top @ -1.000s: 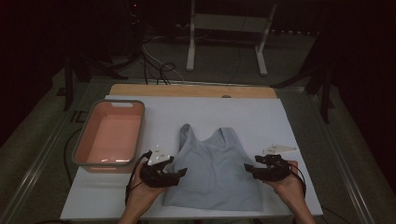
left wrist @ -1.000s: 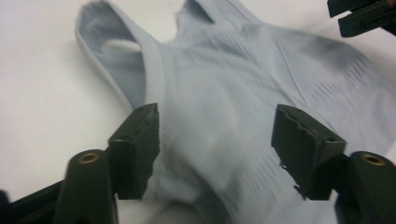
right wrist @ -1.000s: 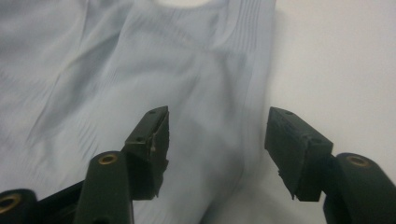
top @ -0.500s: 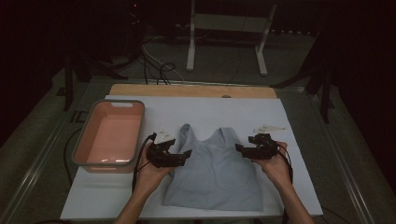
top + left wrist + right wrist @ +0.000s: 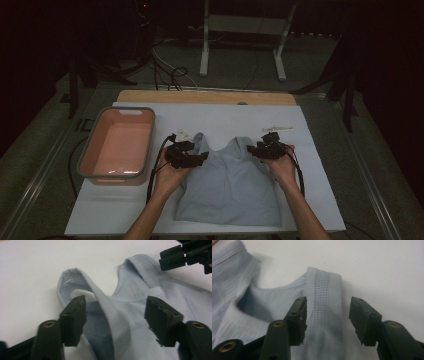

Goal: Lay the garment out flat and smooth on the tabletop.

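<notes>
Jaws of both black hand-held grippers stand apart, each pair straddling a shoulder strap of a pale blue sleeveless knit top (image 5: 230, 185) without pressing on it; both pairs have just been closing, with strap fabric between them. Seen from the high view, the top lies flat on a white sheet-covered surface (image 5: 320, 200), neckline away from the person, hem toward the near edge; the left gripper (image 5: 192, 159) sits at the top's left strap and the right gripper (image 5: 260, 150) at its right strap, each held in a bare hand whose forearm enters from the bottom edge.

Seen from the left gripper view, the left strap (image 5: 87, 286) curls up in a loop showing its perforated mesh inside, and rises between the two open jaws; the right gripper shows as a black shape at the upper right corner. Seen from the right gripper view, the right strap (image 5: 325, 290), ribbed along one edge and dotted with small holes, lies flat on the white surface between the jaws, nearer the left one.

Left of the top, well apart from it, stands a rectangular pink plastic tub with a grey rim (image 5: 85, 160); a small white object (image 5: 278, 129) lies just beyond the right gripper.
</notes>
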Tool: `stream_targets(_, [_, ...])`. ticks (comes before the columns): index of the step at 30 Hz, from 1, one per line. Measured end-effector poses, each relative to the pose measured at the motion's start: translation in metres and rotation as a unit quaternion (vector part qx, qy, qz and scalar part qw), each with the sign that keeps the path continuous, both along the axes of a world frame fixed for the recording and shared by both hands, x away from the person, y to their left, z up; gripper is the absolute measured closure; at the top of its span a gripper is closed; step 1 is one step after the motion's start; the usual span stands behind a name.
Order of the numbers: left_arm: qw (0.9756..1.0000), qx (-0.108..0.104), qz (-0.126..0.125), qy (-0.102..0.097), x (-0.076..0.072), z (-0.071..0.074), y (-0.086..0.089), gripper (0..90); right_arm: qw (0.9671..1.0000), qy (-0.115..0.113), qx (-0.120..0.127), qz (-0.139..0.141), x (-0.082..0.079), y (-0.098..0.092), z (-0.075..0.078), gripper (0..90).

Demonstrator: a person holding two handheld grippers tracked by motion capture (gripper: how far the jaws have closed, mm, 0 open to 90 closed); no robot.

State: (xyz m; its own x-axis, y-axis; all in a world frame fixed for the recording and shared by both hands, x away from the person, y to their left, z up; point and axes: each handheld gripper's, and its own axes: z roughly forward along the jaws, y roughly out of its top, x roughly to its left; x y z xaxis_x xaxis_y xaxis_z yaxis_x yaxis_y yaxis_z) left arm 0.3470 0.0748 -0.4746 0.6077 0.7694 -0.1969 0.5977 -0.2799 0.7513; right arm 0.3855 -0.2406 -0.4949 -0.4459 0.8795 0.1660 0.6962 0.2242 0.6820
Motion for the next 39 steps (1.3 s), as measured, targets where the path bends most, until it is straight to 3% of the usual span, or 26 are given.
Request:
stream_targets(2, [1.0,0.004,0.0,0.006,0.003,-0.003,-0.002,37.1,0.9999,0.011,-0.001,-0.007,0.004,0.001,-0.006,47.8])
stream_targets(3, [0.9999,0.007,-0.001,0.009,0.005,-0.004,-0.003,39.7,0.9996,0.025,-0.005,-0.012,0.008,0.002,-0.013,52.2])
stream_targets(5, [0.9998,0.011,-0.003,0.015,0.007,-0.007,-0.004,41.8,0.9995,0.029,-0.006,-0.012,0.009,0.002,-0.015,56.0])
stream_targets(6, [0.9998,0.013,-0.006,0.015,0.007,-0.009,-0.004,47.4,0.9994,0.031,-0.005,-0.01,0.01,0.002,-0.016,62.3])
stream_targets(8, [0.9997,0.014,-0.016,0.01,0.007,-0.01,-0.005,69.1,0.9994,0.034,0.001,-0.003,0.008,0.004,-0.015,79.1])
stream_targets(9, [0.9997,0.011,-0.019,0.008,0.006,-0.01,-0.005,74.5,0.9994,0.033,0.0,0.004,0.006,0.004,-0.013,83.0])
stream_targets(13, [0.9994,-0.003,-0.033,-0.011,-0.001,-0.002,-0.005,86.3,0.9992,0.01,0.012,0.036,-0.009,0.009,0.001,86.9])
stream_targets(18, [0.9986,-0.014,-0.045,-0.025,-0.012,0.007,-0.003,86.9,0.9965,-0.031,0.021,0.074,-0.035,0.015,0.024,86.8])
stream_targets(24, [0.9975,-0.018,-0.06,-0.033,-0.027,0.013,0.002,86.4,0.9926,-0.054,0.022,0.107,-0.063,0.018,0.037,86.7])
stream_targets(29, [0.9974,-0.017,-0.064,-0.03,-0.034,0.013,0.005,75.0,0.99,-0.053,0.021,0.129,-0.085,0.022,0.033,86.8])
stream_targets(32, [0.997,-0.03,-0.066,-0.026,-0.034,0.015,0.004,68.1,0.9881,-0.052,0.021,0.143,-0.098,0.025,0.029,86.7])
stream_targets(39, [0.9939,-0.043,-0.1,-0.016,-0.036,0.017,-0.022,55.4,0.9831,-0.048,0.013,0.176,-0.113,0.033,0.022,86.8])
